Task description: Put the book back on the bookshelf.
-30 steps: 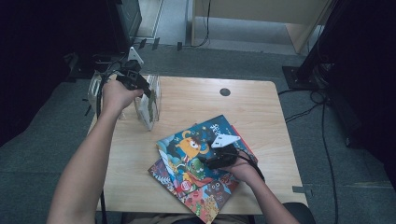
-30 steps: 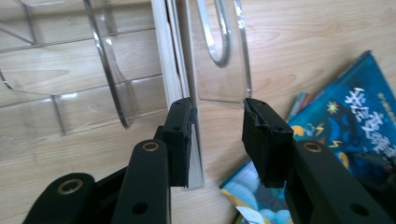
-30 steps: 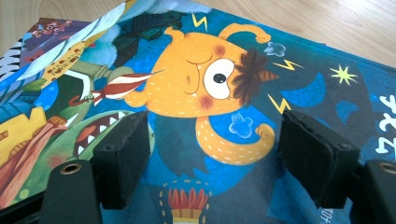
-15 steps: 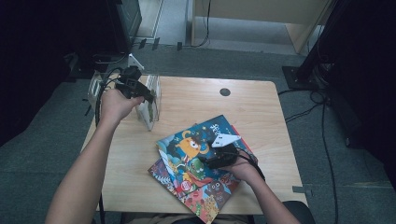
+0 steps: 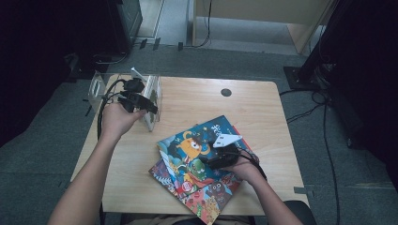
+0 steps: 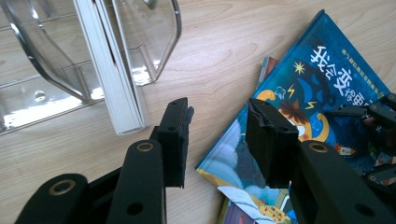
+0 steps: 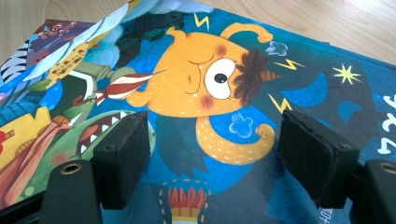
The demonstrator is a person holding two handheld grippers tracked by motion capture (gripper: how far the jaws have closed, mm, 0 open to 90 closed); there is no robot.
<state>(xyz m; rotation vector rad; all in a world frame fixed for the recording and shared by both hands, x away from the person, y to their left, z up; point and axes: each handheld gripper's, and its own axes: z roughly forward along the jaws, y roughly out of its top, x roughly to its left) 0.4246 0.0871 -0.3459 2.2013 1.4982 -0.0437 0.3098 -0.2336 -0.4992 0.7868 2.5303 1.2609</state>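
Blue-covered picture book [image 5: 197,150] lies on another book [image 5: 206,194] at the near right of the wooden surface [image 5: 263,103]. Right tongs [image 7: 212,154] rest open over its cover; left tongs [image 6: 217,135], empty, have just been opening beside the clear rack [image 5: 101,86] holding a white book [image 6: 109,65]. Best to grip the blue book's edge squarely, then lift slowly. Grey carpet and cables surround.

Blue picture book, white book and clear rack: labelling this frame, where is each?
blue picture book [image 5: 197,145], high view, cover middle.
white book [image 6: 114,79], left gripper view, page edges.
clear rack [image 5: 96,89], high view, end wall.
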